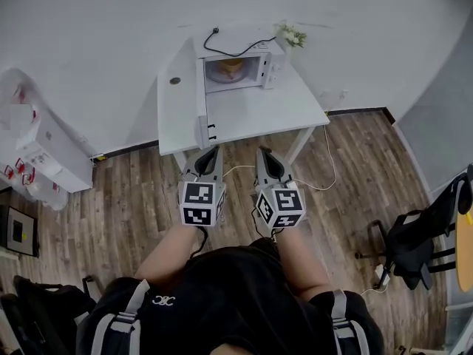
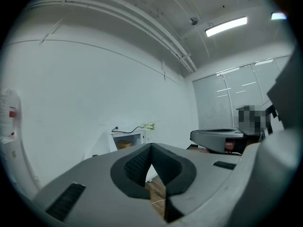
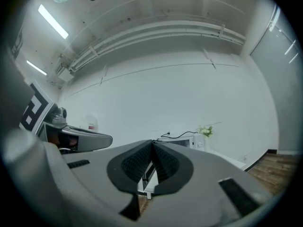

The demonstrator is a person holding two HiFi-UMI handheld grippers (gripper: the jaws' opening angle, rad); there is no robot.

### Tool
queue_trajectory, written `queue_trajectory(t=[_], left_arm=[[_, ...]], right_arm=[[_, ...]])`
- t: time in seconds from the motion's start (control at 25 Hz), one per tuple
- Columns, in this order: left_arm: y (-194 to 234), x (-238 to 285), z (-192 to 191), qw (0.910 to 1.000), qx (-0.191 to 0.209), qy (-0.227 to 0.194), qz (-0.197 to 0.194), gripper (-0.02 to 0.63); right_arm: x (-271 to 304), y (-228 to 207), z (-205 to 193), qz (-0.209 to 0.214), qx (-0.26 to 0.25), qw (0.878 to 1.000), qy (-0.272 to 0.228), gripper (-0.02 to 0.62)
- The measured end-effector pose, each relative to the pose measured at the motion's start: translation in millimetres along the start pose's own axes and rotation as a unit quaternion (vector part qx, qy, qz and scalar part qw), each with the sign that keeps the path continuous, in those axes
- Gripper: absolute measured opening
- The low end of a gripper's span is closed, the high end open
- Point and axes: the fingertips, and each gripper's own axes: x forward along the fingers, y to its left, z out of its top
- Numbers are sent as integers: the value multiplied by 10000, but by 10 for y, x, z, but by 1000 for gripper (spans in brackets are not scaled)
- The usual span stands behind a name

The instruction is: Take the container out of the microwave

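A white microwave [image 1: 238, 68] stands at the back of a white table [image 1: 255, 109], its door [image 1: 204, 117] swung open to the left. Inside sits a yellowish container [image 1: 230, 67], which shows small and far off in the left gripper view as the container [image 2: 124, 144]. Both grippers hang side by side over the wooden floor, in front of the table and short of its near edge. My left gripper [image 1: 209, 156] and my right gripper [image 1: 267, 156] are both shut with nothing between the jaws. In the right gripper view the microwave [image 3: 182, 141] lies far ahead.
A small bunch of flowers [image 1: 291, 35] stands beside the microwave, and a black cord [image 1: 225, 50] lies on top of it. White boxes [image 1: 41, 150] stand at the left wall. A black chair [image 1: 421, 235] is at the right. A thin cable [image 1: 325, 174] runs over the floor.
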Motion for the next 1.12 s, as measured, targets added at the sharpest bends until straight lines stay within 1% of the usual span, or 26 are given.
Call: queue_trajectory(t=[0.24,0.48,0.72,0.84,0.96,1.12], left_arm=[[62,135,48,9999,31,-115,-72,12],[96,422,37,9999,12,-115,-32,12],[4,1061,39,9999,134,-50,-77,12],[-3,1414,8,9999,129,29,-57,13],[38,1783,-13,9999,121,73,3,12],[123,2260,-77,9996,58,214,151,13]], right_arm=[[157,-29,7,-33,-94,9999,-65,5],[400,-221,-19,59,-173,9998,-60,5],[849,-676,-74,142,-144,9998,-74,5],[1079,-960,-150,135,-62,9999,-36,5],[1364,-1230,-223,165,20,9999,-10,5],[1764,-1524,-299,311,84,9995,36,5]])
